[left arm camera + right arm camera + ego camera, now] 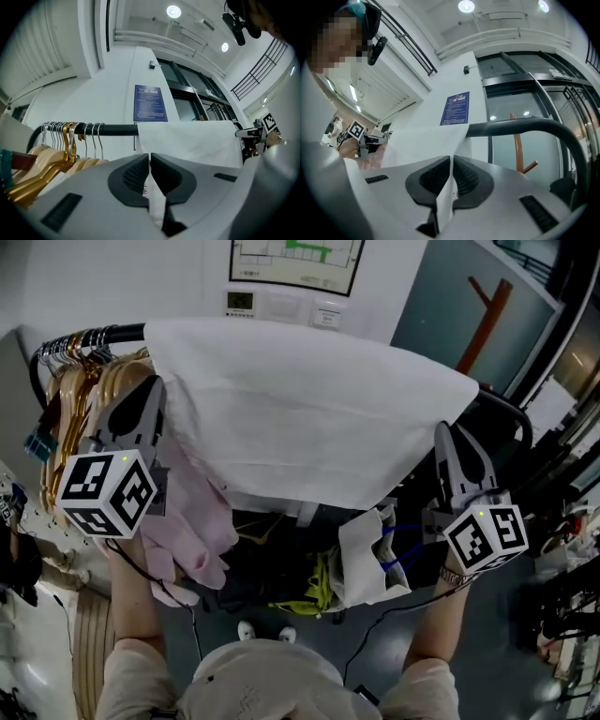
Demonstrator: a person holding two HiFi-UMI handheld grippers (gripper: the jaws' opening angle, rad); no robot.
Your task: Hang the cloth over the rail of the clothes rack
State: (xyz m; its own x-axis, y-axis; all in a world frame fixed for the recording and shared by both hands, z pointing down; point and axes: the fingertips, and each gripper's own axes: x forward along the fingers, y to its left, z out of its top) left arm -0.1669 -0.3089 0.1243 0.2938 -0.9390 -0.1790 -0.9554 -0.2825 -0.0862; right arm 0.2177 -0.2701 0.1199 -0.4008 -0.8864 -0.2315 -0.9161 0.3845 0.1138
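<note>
A white cloth (pixel 309 418) lies draped over the black rail (pixel 112 334) of the clothes rack, its near side hanging toward me. My left gripper (pixel 148 390) is at the cloth's left edge and my right gripper (pixel 452 435) at its right edge. In the left gripper view the left gripper (pixel 149 157) is shut on a fold of the cloth (pixel 192 140), with the rail (pixel 112 129) just beyond. In the right gripper view the right gripper (pixel 451 159) is shut on the cloth's (pixel 426 145) edge below the rail (pixel 520 125).
Wooden and gold hangers (pixel 75 390) crowd the rail's left end. A pink garment (pixel 202 521) hangs under the cloth on the left and a white garment (pixel 366 559) on the right. A framed plan (pixel 295 261) hangs on the wall behind.
</note>
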